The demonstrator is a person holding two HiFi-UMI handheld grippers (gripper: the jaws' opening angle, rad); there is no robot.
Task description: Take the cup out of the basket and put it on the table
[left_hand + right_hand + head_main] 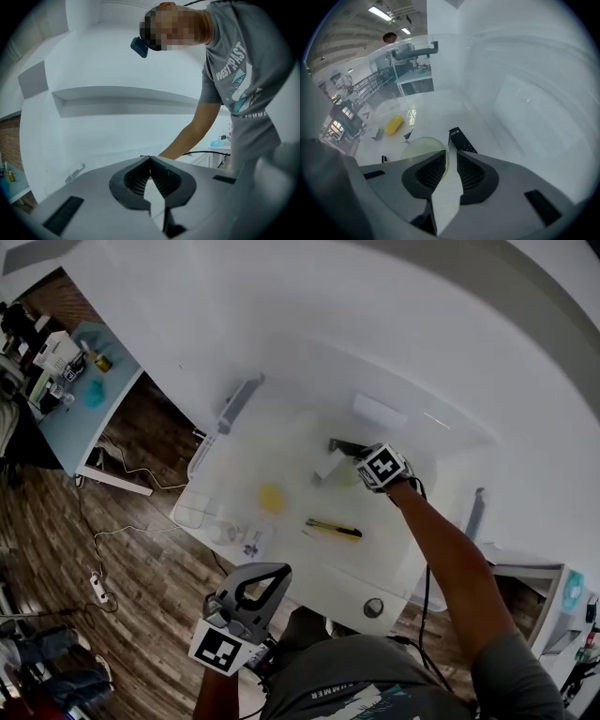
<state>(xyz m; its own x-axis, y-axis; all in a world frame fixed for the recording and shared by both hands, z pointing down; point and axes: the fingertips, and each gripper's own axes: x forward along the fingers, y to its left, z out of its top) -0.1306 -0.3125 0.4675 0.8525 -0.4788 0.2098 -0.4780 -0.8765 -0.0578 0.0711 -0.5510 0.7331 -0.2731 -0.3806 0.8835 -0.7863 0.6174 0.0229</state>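
Note:
A pale, see-through cup point(419, 146) stands inside the clear plastic basket point(208, 456). In the head view the cup point(328, 465) is near the basket's middle. My right gripper point(451, 154) reaches down into the basket. Its jaws stand a thin gap apart on the cup's rim edge, so it looks shut on the cup wall. In the head view the right gripper point(347, 468) lies just right of the cup. My left gripper point(267, 570) is held low near the person's body, outside the basket. The left gripper point(150, 159) is shut and holds nothing.
In the basket also lie a yellow object point(271, 497), a yellow and black utility knife point(334, 529) and a black remote point(461, 140) close beside the cup. The basket's far wall point(534, 117) rises to the right. White table surface point(450, 352) lies beyond the basket.

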